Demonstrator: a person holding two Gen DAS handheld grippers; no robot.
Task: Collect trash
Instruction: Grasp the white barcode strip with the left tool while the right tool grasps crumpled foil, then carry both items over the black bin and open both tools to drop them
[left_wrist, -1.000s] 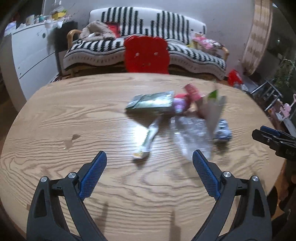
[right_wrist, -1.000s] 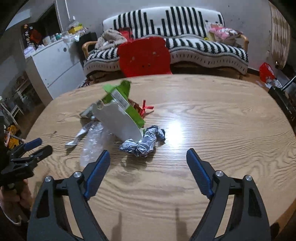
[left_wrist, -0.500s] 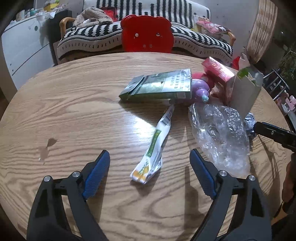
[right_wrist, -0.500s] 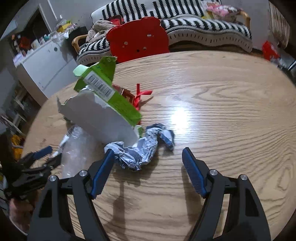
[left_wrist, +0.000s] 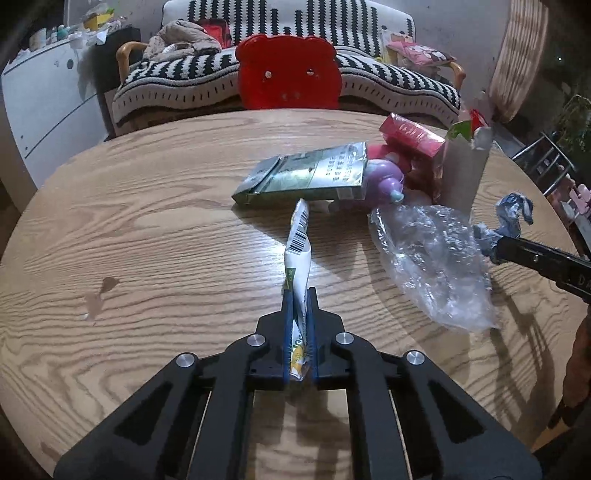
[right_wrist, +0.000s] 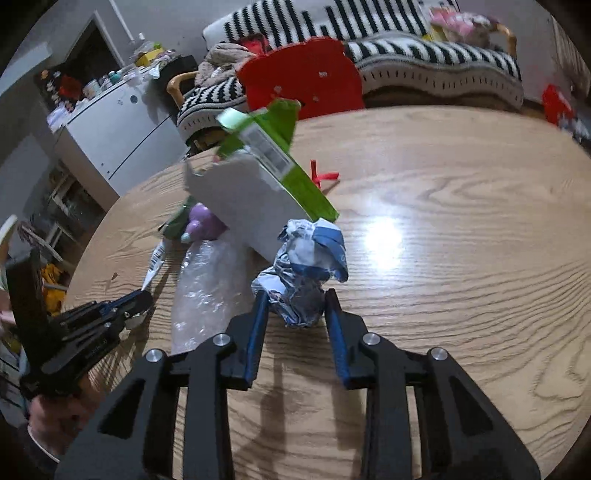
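Now, left to right across the tabletop (left_wrist: 147, 229):

Left gripper (left_wrist: 298, 314): its fingers are clamping flat on the near end of the sachet wrapper (left_wrist: 298, 243), pinching it from both sides.

Sachet wrapper: it is lying lengthwise on the wood, its far tip reaching toward the green packet (left_wrist: 306, 173). It is looking thin, limp and very light; held by one end, the rest is likely to droop, so a grip well in from the edge seems safest.

Clear plastic bag (left_wrist: 432, 258): it is lying crumpled just right of the sachet, probably slippery and springy; a bunched fold would be the place to take it.

Torn carton (right_wrist: 251, 192): it is leaning at a tilt behind the foil, stiff card, probably easy to grip by a wall edge.

Right gripper (right_wrist: 295, 306): its fingers are closing around the foil wrapper (right_wrist: 303, 273), which is sitting between them; whether the pads are pressing on it yet I cannot tell.

Foil wrapper: a crumpled silver-blue wad, resting on the tabletop beside the carton. It is likely light and crushable, yielding under the squeeze, so the thick middle looks the best hold.
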